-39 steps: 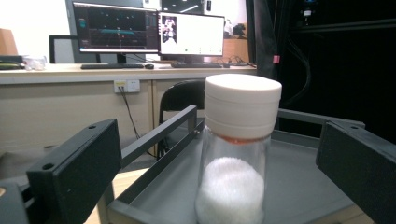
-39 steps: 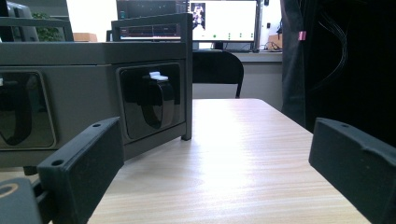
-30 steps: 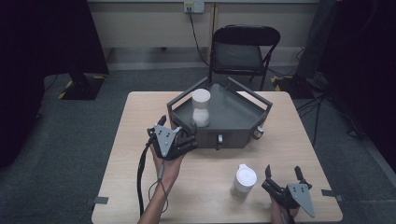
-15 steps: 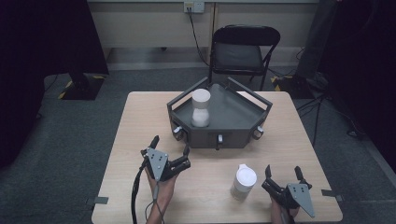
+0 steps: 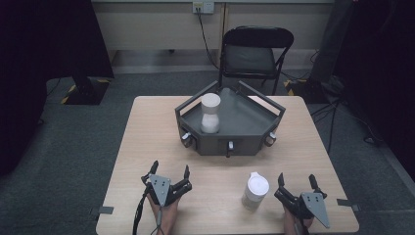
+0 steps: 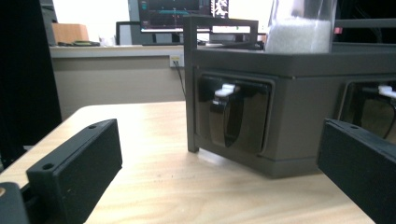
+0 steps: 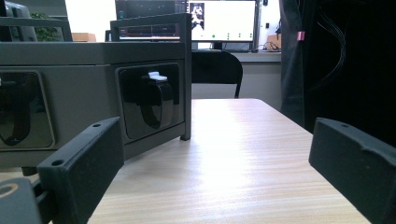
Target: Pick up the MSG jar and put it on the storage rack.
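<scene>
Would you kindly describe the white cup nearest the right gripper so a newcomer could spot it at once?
Start at the dark grey tray on the wooden table, then come toward the person's edge. The white lidded cup stands on bare wood just left of the right gripper. Unlike the white hourglass-shaped container inside the tray, it is outside the tray and has a lid.

Left black two-jaw gripper (image 5: pixel 169 172), lower left of high view: grey three-cornered plate w/ small screws on top, black cable trailing down. Right black two-jaw gripper (image 5: pixel 296 181), lower right: same plate. Gripper views: matte black blocky jaws w/ screw holes.
</scene>
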`<state>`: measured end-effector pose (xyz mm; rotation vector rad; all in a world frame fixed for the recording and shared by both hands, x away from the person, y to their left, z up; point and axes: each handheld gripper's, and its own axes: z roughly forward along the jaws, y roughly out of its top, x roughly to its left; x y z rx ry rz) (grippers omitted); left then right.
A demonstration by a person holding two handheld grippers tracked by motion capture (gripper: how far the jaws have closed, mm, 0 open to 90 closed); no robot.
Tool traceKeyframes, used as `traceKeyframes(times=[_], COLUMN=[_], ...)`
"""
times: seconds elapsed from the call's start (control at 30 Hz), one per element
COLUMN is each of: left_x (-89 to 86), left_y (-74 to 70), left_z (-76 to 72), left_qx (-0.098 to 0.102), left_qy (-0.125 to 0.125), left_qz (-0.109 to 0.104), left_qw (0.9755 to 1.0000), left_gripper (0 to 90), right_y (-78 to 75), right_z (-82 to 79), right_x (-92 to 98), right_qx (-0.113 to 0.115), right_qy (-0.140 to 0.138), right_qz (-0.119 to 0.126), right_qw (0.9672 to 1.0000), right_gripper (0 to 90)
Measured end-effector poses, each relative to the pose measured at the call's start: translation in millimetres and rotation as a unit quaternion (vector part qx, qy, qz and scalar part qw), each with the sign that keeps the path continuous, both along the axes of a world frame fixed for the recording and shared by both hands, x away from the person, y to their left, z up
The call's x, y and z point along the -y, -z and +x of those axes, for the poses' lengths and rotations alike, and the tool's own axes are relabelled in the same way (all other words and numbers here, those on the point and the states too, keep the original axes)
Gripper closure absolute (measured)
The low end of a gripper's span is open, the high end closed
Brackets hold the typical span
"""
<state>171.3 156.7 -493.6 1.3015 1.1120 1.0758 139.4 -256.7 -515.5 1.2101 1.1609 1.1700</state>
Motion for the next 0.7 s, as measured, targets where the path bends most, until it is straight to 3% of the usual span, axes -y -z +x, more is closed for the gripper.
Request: traceKeyframes(times=[0.17,0.23,0.33,0.53,0.63,0.7], left_x=[-5.6,-9.1,-8.3,-10.6,-4.9,-3.3], left_y=[7.5,8.6,15.9,19.5,24.5,23.2], left_z=[-1.6,-2.0,-3.6,-3.6,-6.4,-6.0], left_qx=[0.001,-0.006,0.005,0.011,0.025,0.021], left_qy=[-0.005,0.0,-0.001,0.003,-0.02,-0.021], left_qz=[0.001,-0.01,0.005,-0.001,-0.008,-0.003], left_qw=[1.0,0.9999,1.0,0.9999,0.9995,0.9995], left_gripper=[0.0,0.0,0.0,0.0,0.0,0.1], right_y=[0.0,0.0,0.0,0.1,0.1,0.1], right_z=[0.0,0.0,0.0,0.0,0.0,0.0], right_x=[0.0,-0.1,-0.1,-0.2,-0.4,-0.5], right_qx=[0.0,0.0,0.0,0.0,0.0,0.0], right_qy=[0.0,0.0,0.0,0.001,0.001,0.002], right_qz=[0.0,0.0,0.0,0.0,0.0,0.0], right_qw=[1.0,1.0,1.0,1.0,1.0,1.0], right_gripper=[2.0,2.0,2.0,2.0,2.0,2.0])
